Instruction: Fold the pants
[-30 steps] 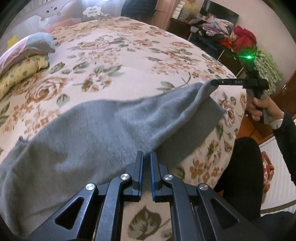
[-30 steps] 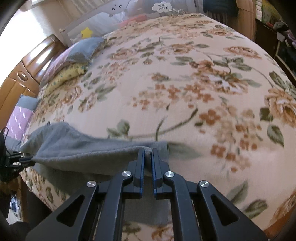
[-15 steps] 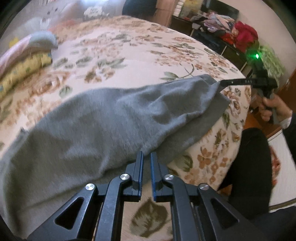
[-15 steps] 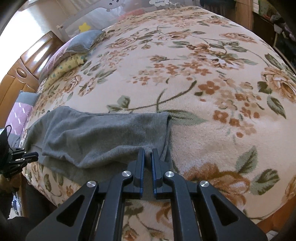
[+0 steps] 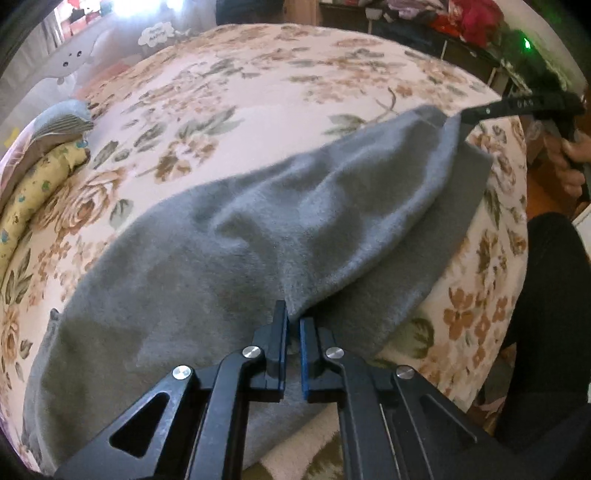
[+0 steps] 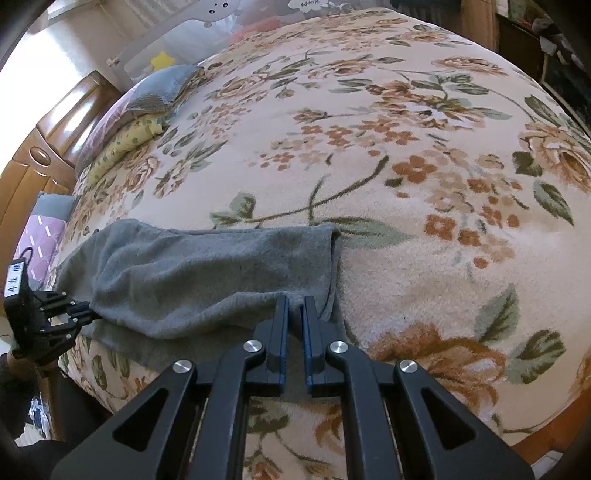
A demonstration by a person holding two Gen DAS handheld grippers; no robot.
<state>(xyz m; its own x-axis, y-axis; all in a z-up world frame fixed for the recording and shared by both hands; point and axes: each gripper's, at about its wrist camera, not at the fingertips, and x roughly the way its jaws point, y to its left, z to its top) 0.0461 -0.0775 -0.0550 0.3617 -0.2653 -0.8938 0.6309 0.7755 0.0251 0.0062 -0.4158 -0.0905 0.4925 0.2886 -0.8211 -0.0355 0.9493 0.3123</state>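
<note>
Grey fleece pants (image 5: 258, 240) lie lengthwise along the near edge of a floral bed, one layer folded over another. My left gripper (image 5: 291, 317) is shut on the upper layer's near edge and lifts it slightly. My right gripper (image 6: 294, 306) is shut on the other end of the pants (image 6: 207, 273), near the hem. The right gripper also shows at the far end in the left wrist view (image 5: 465, 116), the left gripper at the left in the right wrist view (image 6: 86, 312).
The floral blanket (image 6: 406, 166) covers the bed. Pillows (image 5: 40, 155) are stacked at the far left by a wooden headboard (image 6: 44, 147). The person's dark-clad leg (image 5: 546, 295) stands beside the bed's near edge. Cluttered furniture (image 5: 461, 22) stands past the bed.
Both grippers have carried the upper grey layer down and toward the near edge, so it now lies over the lower layer. Both stayed shut.
</note>
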